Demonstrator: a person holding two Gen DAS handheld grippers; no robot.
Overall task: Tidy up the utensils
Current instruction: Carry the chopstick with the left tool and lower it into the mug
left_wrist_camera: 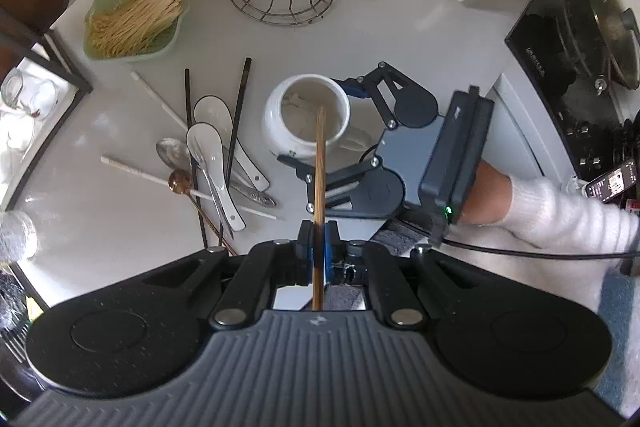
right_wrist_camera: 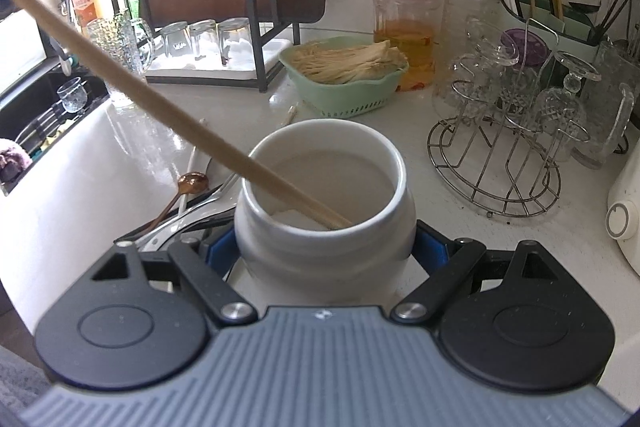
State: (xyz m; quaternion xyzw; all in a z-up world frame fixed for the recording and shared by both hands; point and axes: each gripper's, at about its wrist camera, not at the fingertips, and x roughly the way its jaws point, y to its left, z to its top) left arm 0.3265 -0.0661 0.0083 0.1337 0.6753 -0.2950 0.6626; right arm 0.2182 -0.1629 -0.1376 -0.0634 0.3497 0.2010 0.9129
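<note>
**— What is each of your jaws doing?**

— My left gripper (left_wrist_camera: 318, 247) is clamped narrow on a wooden chopstick (left_wrist_camera: 320, 167), which runs straight out ahead of the jaws and slants down so its far tip sits inside the white ceramic jar (left_wrist_camera: 306, 121). My right gripper (right_wrist_camera: 326, 251) has its jaws spread wide around that jar (right_wrist_camera: 324, 195), blue pads pressing on its lower body from both sides, its mouth just ahead of them.

**— And the other utensils?**

— Left of my left jaws, on the white counter (left_wrist_camera: 120, 211), lies a loose heap: two white ceramic spoons (left_wrist_camera: 212, 147), a metal spoon (left_wrist_camera: 172, 149), a small copper spoon (left_wrist_camera: 180, 182), and dark and white chopsticks (left_wrist_camera: 240, 107) crossing one another. Beyond the heap sits a green basket (left_wrist_camera: 132, 15) of pale sticks.
</note>
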